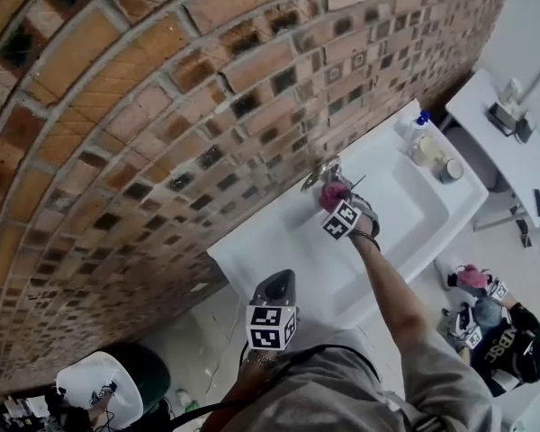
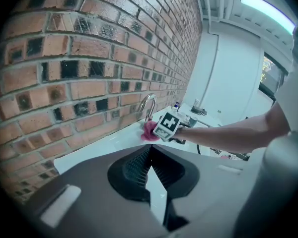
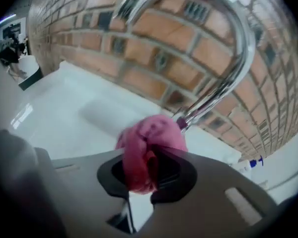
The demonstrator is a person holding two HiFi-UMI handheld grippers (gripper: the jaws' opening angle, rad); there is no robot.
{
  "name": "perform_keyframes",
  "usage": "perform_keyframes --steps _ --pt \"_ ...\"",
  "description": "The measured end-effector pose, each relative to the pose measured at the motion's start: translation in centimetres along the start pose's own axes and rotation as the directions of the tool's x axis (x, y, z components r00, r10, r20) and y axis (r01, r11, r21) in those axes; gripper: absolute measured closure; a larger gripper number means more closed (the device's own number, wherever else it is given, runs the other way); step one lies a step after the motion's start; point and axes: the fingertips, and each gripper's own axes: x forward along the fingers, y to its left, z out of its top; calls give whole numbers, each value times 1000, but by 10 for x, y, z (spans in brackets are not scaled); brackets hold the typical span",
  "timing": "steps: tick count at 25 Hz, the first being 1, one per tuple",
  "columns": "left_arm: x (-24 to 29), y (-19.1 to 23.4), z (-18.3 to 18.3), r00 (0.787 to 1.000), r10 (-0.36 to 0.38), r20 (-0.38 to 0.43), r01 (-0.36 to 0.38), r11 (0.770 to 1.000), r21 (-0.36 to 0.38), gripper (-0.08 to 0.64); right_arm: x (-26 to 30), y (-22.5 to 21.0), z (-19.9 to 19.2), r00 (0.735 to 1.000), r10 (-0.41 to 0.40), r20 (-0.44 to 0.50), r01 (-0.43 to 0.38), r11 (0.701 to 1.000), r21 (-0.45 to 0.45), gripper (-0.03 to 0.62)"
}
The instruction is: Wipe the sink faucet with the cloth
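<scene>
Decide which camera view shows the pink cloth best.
The right gripper view: the pink cloth sits large, central, clamped by the right gripper at the faucet. The head and left gripper views show only a small blob.

Brick wall (image 1: 162, 106) seemingly close behind faucet (image 1: 322, 171).

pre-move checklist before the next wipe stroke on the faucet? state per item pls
1. Grip on cloth: ok. It is bunched between the jaws of the right tongs.
2. Contact with faucet: ok. The cloth appears pressed against the lower stem, below the curved spout.
3. The left tongs out of the way: ok. They are shut, empty, and held back by the near edge of the sink, apart from the faucet.
4. Space around the faucet: ok. The bottles stand at the sink's far corner, apart from it.
5. Upper spout already wiped: cannot tell.
</scene>
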Motion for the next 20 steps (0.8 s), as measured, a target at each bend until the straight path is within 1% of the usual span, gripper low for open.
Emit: perform_keyframes --steps 1,2,3,4,6,7,8,10,12,13,14,15,16,17,18,19,20 --pt "0 -3 2 1000 -6 -1 6 1000 11 540 -1 9 -10 1000 -3 -27 2 1000 -28 538" --pt "0 -5 4 1000 -11 -2 12 1000 20 540 -6 9 -18 999 -35 -26 34 999 -30 538" --pt "0 -7 4 1000 -16 -2 16 1000 27 540 -15 3 -23 996 -84 0 84 996 -16 537" --pt "1 -7 5 1000 -20 -2 20 999 32 540 -26 -10 -24 990 -139 37 140 990 0 538" --pt "4 -6 5 1000 -22 -2 22 999 33 540 -45 -44 -17 965 -240 102 240 971 13 538" --pt "6 -6 4 1000 -21 1 21 999 31 540 -50 -62 -15 956 -273 111 273 962 18 538" --pt "7 -6 4 1000 -19 7 19 999 30 540 -53 -80 -16 951 -293 100 291 956 33 537" --pt "6 -6 6 1000 -20 23 19 999 41 540 -56 -116 -31 945 -325 40 319 941 112 537" --pt "4 -6 8 999 -26 29 25 998 54 540 -57 -147 -58 938 -343 -42 342 906 251 537" --pt "3 -5 7 999 -28 28 27 998 55 541 -55 -155 -73 942 -326 -76 332 883 332 537" --pt "3 -4 7 999 -29 26 27 998 53 541 -53 -157 -84 953 -290 -84 298 860 414 537" --pt "4 -3 6 999 -26 24 25 998 52 540 -49 -153 -87 968 -244 -57 241 841 485 537" --pt "5 -2 6 999 -22 23 21 998 52 540 -46 -143 -82 981 -195 -2 165 824 543 537" --pt "6 -1 7 1000 -17 23 16 998 55 540 -42 -128 -71 987 -148 65 83 807 584 537" --pt "7 0 7 1000 -14 23 13 998 59 540 -39 -110 -58 986 -108 126 9 791 611 537" --pt "9 0 8 1000 -14 24 13 998 62 540 -36 -91 -45 983 -75 169 -48 780 624 538" --pt "10 -1 9 1000 -17 25 15 998 64 540 -33 -70 -33 979 -41 199 -94 776 623 541"
